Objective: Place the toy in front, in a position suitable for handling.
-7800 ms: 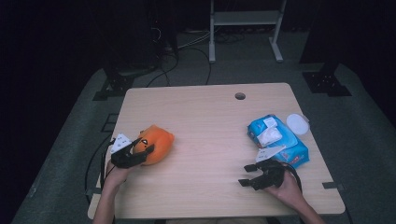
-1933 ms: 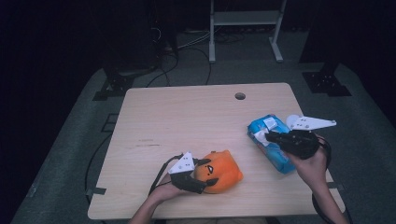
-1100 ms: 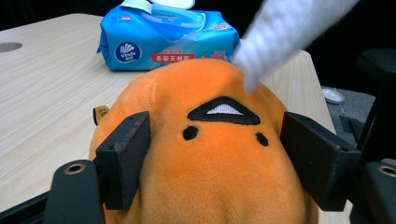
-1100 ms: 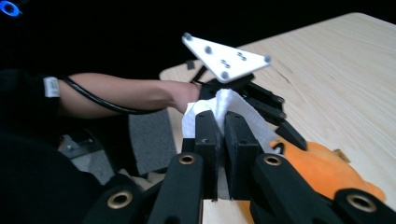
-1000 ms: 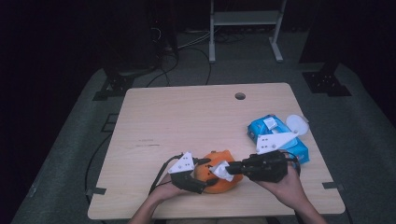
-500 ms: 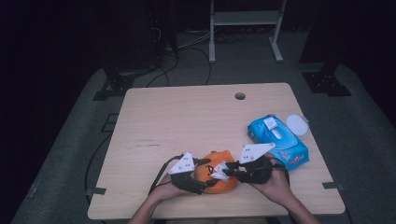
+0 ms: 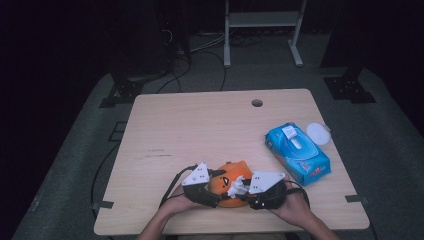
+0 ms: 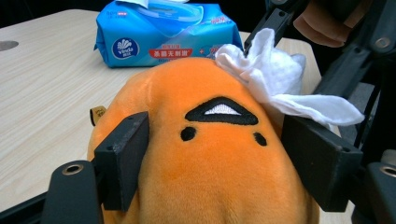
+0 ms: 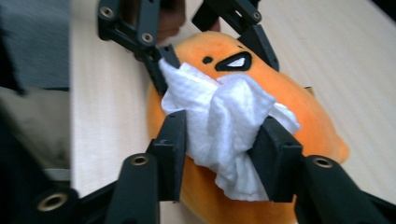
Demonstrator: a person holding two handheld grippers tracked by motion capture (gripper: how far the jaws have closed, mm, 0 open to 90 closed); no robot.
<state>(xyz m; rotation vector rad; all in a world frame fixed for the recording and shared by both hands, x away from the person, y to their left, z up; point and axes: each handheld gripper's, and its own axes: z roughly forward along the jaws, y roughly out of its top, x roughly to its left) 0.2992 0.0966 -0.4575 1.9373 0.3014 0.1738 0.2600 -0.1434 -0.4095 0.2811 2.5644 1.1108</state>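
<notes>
The right gripper (image 9: 219, 154) has just been opening its jaws, yet the crumpled white wipe (image 9: 224, 121) sits bunched between the pads, pressed onto the orange plush toy (image 9: 289, 107) directly ahead of it. The left gripper (image 8: 219, 158) clamps that toy from the opposite side. The toy (image 7: 230, 182) lies at the near table edge (image 7: 165, 125), long axis running across between the two grippers, its embroidered face (image 8: 222, 112) turned upward. The blue wipes pack (image 7: 297, 152) rests well apart, farther back on the right.

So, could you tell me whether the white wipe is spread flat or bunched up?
Bunched up: the wipe sits crumpled in folds between the right gripper pads, against the orange plush toy.
</notes>
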